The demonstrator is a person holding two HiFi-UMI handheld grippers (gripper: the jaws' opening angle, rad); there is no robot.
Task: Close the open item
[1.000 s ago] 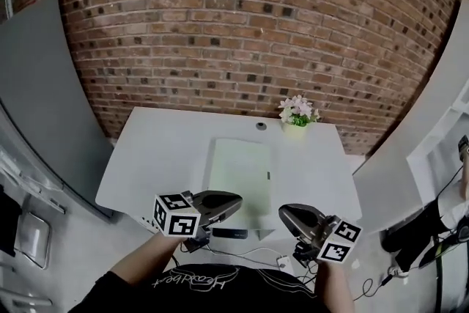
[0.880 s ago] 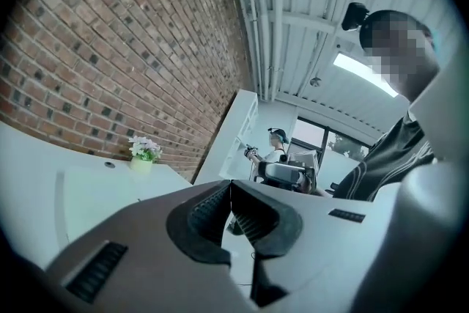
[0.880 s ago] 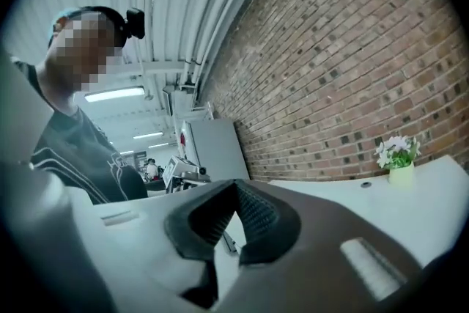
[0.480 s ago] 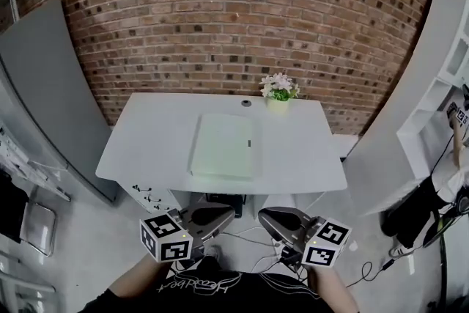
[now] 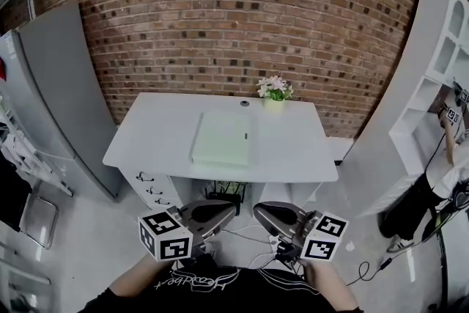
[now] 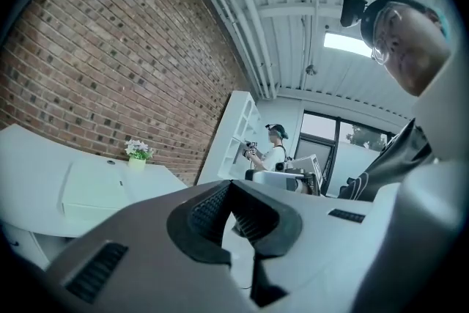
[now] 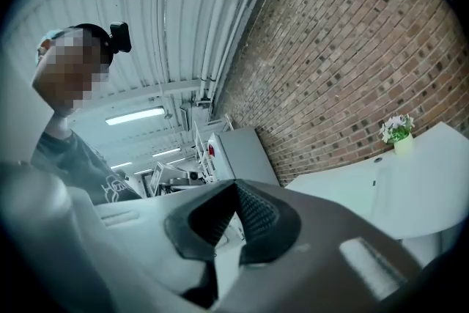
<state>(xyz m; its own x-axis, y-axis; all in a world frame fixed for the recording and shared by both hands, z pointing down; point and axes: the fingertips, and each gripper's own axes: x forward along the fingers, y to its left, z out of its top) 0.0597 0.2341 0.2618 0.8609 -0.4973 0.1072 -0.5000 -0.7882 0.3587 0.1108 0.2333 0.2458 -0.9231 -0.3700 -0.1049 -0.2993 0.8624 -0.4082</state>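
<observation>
The left gripper (image 5: 227,212) and the right gripper (image 5: 260,212) were held close to the person's body. Each had its jaws pressed together with nothing between them. One second before, they were over the front edge of the white desk (image 5: 146,146); now the desk stood well ahead of them, with a strip of floor between. The flat pale green box (image 5: 223,137) lay on the desk straight ahead of both claws, its lid down as before. Beyond it a small flower pot (image 5: 274,90) stood near the brick wall (image 5: 220,11).
</observation>
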